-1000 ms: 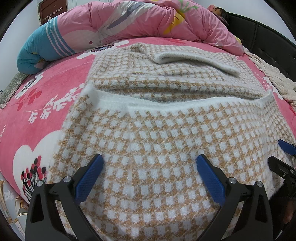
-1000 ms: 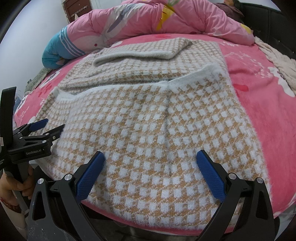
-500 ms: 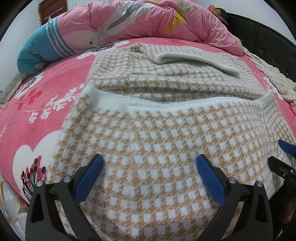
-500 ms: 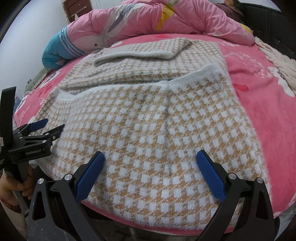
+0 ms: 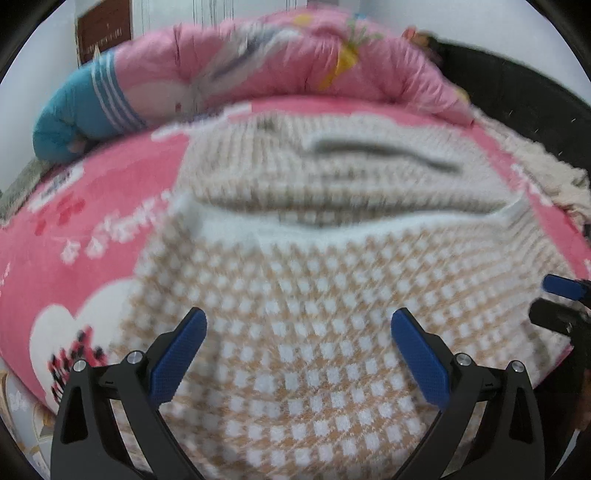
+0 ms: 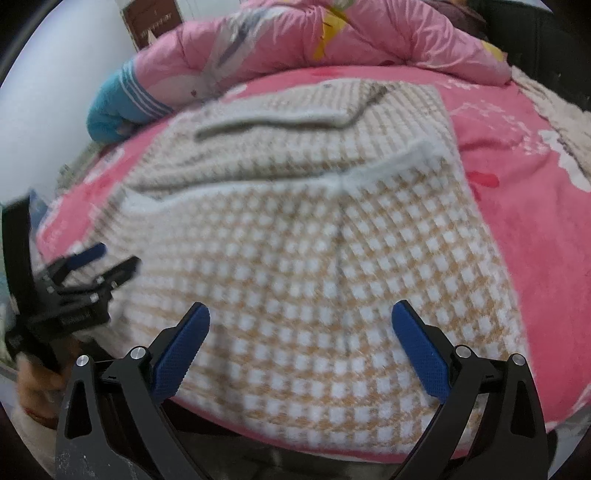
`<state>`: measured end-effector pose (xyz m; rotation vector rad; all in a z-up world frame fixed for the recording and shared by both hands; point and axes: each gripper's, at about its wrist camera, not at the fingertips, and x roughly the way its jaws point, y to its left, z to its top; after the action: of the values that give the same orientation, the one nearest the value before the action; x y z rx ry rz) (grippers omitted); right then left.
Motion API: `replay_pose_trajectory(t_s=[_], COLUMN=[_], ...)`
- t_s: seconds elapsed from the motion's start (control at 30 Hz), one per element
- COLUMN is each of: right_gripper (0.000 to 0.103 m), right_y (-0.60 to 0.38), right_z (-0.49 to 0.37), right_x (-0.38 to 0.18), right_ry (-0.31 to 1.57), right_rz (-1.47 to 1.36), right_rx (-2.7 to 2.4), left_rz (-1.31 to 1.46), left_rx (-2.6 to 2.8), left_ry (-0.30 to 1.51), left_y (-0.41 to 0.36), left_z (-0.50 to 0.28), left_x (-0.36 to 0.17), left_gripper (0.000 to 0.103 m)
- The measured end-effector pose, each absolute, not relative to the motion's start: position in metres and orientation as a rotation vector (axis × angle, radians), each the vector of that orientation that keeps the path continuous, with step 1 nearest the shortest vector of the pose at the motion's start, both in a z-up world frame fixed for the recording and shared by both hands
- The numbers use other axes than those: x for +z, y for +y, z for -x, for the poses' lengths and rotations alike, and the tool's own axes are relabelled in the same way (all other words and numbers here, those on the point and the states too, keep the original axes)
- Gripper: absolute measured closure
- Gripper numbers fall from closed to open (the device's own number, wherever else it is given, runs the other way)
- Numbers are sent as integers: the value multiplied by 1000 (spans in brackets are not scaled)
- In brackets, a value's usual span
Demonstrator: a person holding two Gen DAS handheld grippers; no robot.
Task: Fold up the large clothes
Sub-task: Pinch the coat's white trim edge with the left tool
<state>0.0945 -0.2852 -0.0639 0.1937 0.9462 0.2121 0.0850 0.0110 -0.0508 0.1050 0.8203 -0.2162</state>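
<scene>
A large tan-and-white checked knit garment [image 5: 295, 295] lies spread on the pink bed, its near part folded up with a white fuzzy edge [image 5: 332, 225] across the middle; it also shows in the right wrist view [image 6: 314, 266]. My left gripper [image 5: 298, 350] is open and empty above the garment's near left part. My right gripper [image 6: 301, 347] is open and empty above its near right part. Each gripper shows in the other's view: the right one [image 5: 554, 302] at the right edge, the left one [image 6: 92, 266] at the left. Both views are blurred.
A rolled pink and blue quilt [image 5: 258, 74] lies along the far side of the bed. A dark headboard [image 5: 517, 85] and a cream blanket [image 5: 546, 173] are at the right. The pink flowered sheet [image 5: 74, 240] shows on the left. A brown door [image 5: 103, 33] stands behind.
Both grippers have pulled back and lifted slightly, so the garment sits lower and farther in both views. The views are now motion-blurred. Both grippers stay open.
</scene>
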Motion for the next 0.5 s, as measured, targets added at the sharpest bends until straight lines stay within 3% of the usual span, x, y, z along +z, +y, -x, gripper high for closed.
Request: replay_pose_trajectory(t_s=[0.17,0.33,0.47,0.5], right_gripper=[8,9,12,13], right_y=[-273,-261,-259,-259], right_z=[-99,-110,-108,-107], right_x=[-60,-84,-85,-85], right_ry=[892,934,915,914], right_rz=[-151,-138,-140,-142], right_rx=[240,244,246,247], left_rz=[-88,-6,15,22], left_rx=[-207,-207,-217,-221], left_ry=[698,689,732,744], left_y=[36,71,90,92], left_z=[-77,-88,-98,-100], left_x=[-33,-33,-40,-43], left_gripper=[4,7,21,29])
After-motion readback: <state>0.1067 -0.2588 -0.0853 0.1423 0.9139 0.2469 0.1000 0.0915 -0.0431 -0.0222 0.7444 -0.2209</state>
